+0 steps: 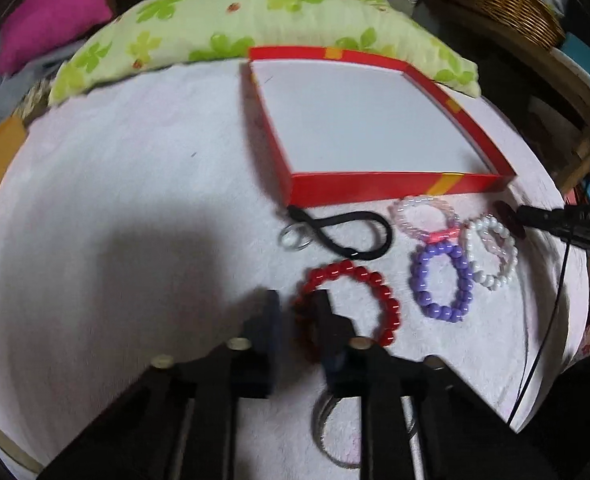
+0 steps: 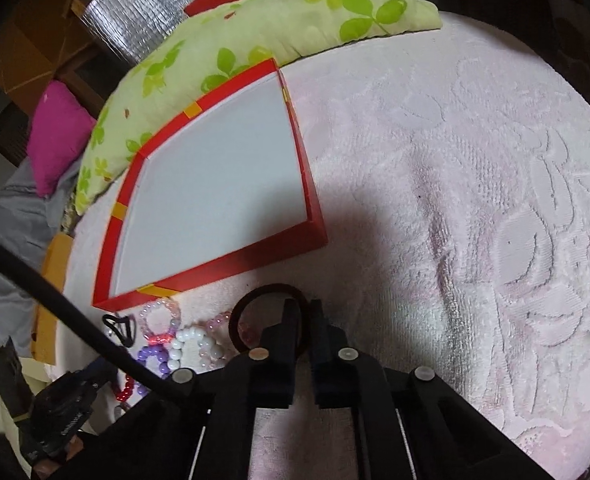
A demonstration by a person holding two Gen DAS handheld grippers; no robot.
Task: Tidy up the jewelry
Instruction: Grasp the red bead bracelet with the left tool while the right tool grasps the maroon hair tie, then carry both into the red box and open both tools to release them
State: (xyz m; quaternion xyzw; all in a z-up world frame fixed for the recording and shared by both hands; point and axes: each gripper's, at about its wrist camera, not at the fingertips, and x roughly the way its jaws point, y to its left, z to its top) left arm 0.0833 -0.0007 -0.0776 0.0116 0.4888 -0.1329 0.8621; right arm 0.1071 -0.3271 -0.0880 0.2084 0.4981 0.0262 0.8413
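Nothing lies in the red box [image 1: 359,120] yet; its white floor is bare in the left wrist view, so the sorting looks barely begun. On the pale towel [image 1: 135,184] in front of the box sit a black hair tie [image 1: 347,232] with a small clear ring [image 1: 293,238] beside it, a pink bead bracelet [image 1: 423,216], a purple bead bracelet [image 1: 441,280], a white bead bracelet [image 1: 491,252] and a red bead bracelet [image 1: 351,300]. The left gripper [image 1: 297,316] has its fingers apart, one finger inside the red bracelet's loop and the other outside, straddling the near-left beads without yet pinching them. A metal ring [image 1: 327,432] lies partly hidden under the tool.

From the right wrist view, the right gripper [image 2: 305,320] has its fingers nearly together, nipping the rim of a dark bangle [image 2: 255,300] just in front of the box's near corner [image 2: 315,224]. The bangle rests on the towel, beside the white beads [image 2: 187,340]. Every piece remains to be moved into the box.
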